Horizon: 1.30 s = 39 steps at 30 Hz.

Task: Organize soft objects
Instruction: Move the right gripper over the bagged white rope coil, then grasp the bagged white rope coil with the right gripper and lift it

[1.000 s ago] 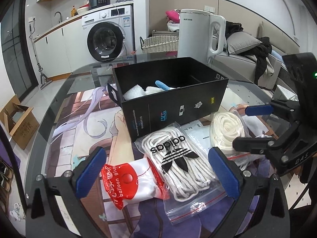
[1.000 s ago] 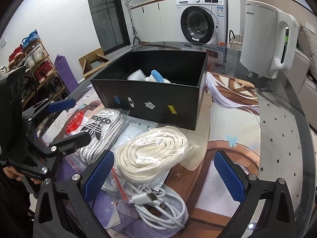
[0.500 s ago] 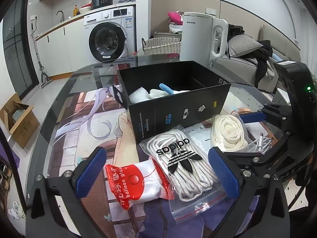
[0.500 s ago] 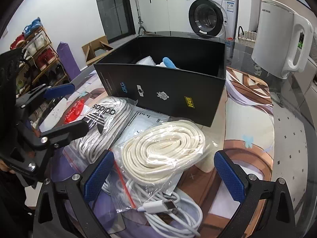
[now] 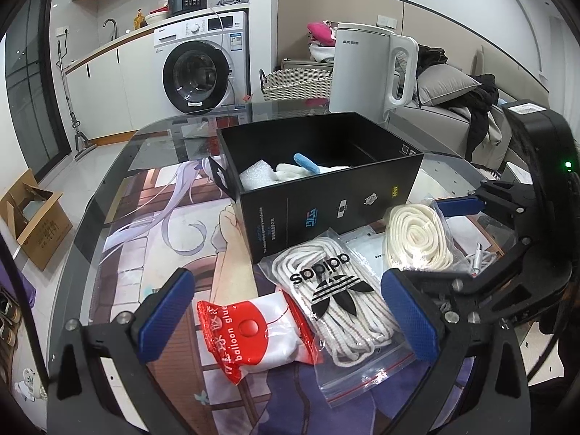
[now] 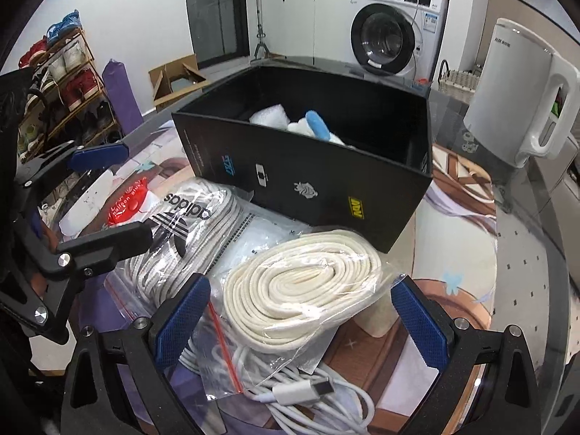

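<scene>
A black open box (image 5: pixel 326 210) stands mid-table with white foam and a blue piece inside. In front of it lie a bagged cream rope coil (image 6: pixel 301 290), an adidas bag of white laces (image 5: pixel 337 290) and a red-and-white balloon glue packet (image 5: pixel 253 337). My left gripper (image 5: pixel 288 313) is open, held just above the packet and the laces bag. My right gripper (image 6: pixel 301 322) straddles the rope coil bag with its jaws closing, and its pads (image 6: pixel 181 322) stand clear of the bag. From the left wrist view, the right gripper (image 5: pixel 424 241) shows over the rope coil.
A white USB cable (image 6: pixel 308 395) lies under the rope bag near the front edge. A white kettle (image 5: pixel 366 69) stands behind the box. The glass table carries a printed mat (image 5: pixel 145 224). Beyond it are a cardboard box on the floor, a washing machine and a sofa.
My right gripper has come forward and rolled a little, so the rope coil bag now lies between its pads. The left gripper stays in place.
</scene>
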Tool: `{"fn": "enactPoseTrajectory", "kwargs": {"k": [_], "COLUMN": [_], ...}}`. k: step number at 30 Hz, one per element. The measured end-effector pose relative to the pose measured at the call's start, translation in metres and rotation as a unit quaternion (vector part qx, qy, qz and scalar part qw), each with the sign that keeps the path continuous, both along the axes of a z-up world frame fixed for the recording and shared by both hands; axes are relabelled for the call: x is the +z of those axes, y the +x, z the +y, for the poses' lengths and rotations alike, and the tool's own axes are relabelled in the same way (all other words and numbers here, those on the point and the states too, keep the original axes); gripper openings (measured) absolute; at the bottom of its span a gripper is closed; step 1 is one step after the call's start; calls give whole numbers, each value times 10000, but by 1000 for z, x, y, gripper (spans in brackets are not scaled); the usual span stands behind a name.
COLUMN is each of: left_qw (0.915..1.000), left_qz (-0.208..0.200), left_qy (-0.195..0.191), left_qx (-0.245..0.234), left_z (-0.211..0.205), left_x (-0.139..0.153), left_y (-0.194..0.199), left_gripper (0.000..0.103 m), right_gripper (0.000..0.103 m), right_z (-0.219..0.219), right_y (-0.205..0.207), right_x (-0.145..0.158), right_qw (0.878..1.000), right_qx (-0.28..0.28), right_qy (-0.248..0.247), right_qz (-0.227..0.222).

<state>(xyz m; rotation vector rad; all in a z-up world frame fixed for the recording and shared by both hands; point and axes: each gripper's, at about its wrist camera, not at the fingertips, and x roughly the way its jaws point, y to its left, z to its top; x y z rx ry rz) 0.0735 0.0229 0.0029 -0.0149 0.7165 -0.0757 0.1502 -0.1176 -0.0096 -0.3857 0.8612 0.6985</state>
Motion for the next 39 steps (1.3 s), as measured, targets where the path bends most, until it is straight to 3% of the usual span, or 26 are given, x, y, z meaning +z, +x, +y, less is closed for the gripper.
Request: {"fn": "enactPoseTrajectory", "kwargs": {"k": [2, 10, 14, 17, 22, 24, 26, 27, 32, 39], "left_qw": [10000, 10000, 10000, 10000, 9999, 9999, 9999, 9999, 10000, 10000], "left_qz": [9, 18, 24, 28, 40, 45, 46, 48, 24, 2], "left_qy": [0, 21, 22, 34, 41, 38, 35, 35, 10, -38], "left_qx": [-5, -40, -58, -73, -83, -87, -87, -85, -62, -4], "left_z": [0, -3, -5, -7, -8, -8, -8, -8, -5, 2], "left_x": [-1, -2, -2, -2, -2, -2, -2, -2, -1, 2], "left_y": [0, -1, -1, -1, -1, -1, -1, -1, -1, -3], "left_gripper": [103, 103, 103, 103, 103, 103, 103, 103, 103, 103], "right_gripper": [82, 48, 21, 13, 13, 19, 46, 53, 78, 82], "right_z": [-1, -14, -21, -26, -32, -34, -37, -37, -26, 2], "right_y": [-2, -10, -16, -16, -14, -9, -5, -4, 3, 9], "right_x": [2, 7, 12, 13, 12, 12, 11, 11, 7, 2], "right_qw": [10000, 9995, 9989, 9987, 9987, 9983, 9979, 9977, 9971, 9973], "right_qx": [58, 27, 43, 40, -36, -149, -300, -350, -479, -516], "right_qy": [35, 299, 373, 412, 486, 559, 560, 569, 475, 256], "right_qz": [-62, -104, -263, -296, -148, 26, 95, 135, 346, 447]}}
